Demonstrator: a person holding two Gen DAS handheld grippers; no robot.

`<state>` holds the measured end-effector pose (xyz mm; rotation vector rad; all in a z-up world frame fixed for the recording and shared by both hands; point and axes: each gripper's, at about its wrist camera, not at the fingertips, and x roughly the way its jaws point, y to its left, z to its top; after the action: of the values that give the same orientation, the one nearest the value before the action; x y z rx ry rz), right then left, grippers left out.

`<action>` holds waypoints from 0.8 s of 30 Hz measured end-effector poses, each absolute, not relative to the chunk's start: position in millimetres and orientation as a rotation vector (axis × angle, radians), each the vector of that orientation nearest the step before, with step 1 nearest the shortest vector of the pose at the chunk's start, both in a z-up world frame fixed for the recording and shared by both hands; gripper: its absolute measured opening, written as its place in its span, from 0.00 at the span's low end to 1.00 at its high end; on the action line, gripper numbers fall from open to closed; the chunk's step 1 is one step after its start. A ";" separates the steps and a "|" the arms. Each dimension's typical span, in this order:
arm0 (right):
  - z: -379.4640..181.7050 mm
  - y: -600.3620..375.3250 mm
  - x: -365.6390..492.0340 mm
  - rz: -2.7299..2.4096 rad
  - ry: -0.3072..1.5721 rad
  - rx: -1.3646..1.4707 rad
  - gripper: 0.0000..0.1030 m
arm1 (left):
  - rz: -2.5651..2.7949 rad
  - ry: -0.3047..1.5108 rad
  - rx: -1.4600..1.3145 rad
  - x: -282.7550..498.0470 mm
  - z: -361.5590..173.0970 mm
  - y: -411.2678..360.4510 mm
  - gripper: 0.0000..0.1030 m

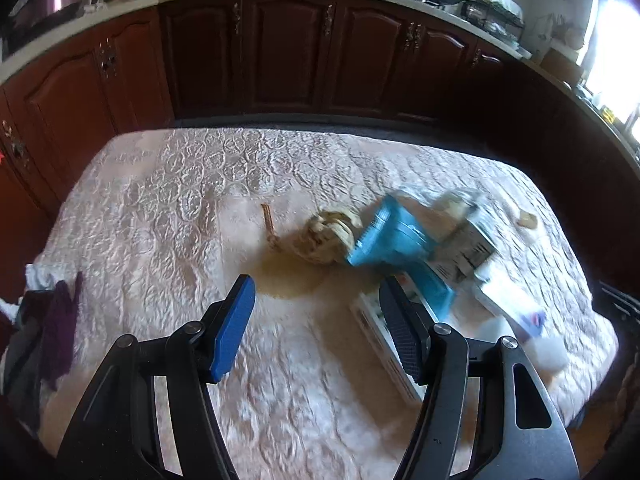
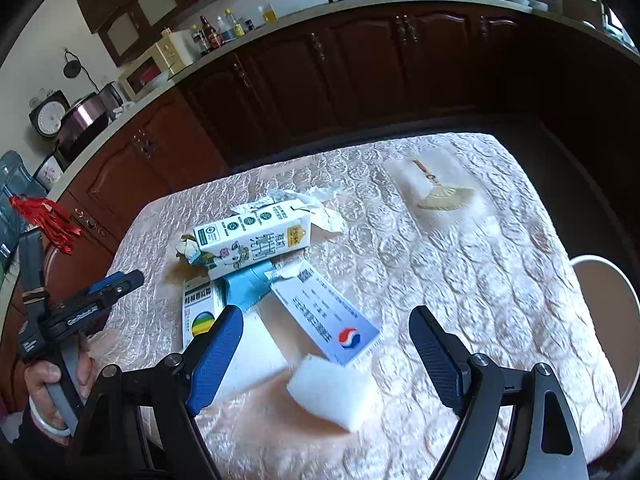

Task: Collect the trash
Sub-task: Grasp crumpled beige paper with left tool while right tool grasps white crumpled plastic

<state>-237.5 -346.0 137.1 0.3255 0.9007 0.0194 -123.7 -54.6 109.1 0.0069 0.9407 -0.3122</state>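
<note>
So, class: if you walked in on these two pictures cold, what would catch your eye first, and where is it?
First, the heap of trash mid-table: a white milk carton lying across a blue box, with a white and blue box beside them. Nearer, a white sponge block sits between the open right tongs. The open left tongs hover over a brown stain.

carton (image 2: 252, 240) atop boxes, sponge (image 2: 334, 394) nearest
</note>
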 end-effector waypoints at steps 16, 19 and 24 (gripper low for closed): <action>118.2 -334.3 -86.7 0.150 1.050 0.356 0.84 | -0.354 1.082 -0.131 -41.4 70.1 -68.7 0.62; 102.5 -326.9 -48.4 0.141 1.108 0.319 0.84 | -0.360 1.100 -0.118 -38.5 65.0 -72.6 0.61; 69.3 -319.2 -10.5 0.140 1.235 0.300 0.84 | -0.363 1.148 -0.100 -33.2 52.3 -76.2 0.35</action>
<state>-10.5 -319.2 69.3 0.3003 1.2353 0.1398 -33.2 -76.2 52.3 -0.1001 1.1483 -0.3627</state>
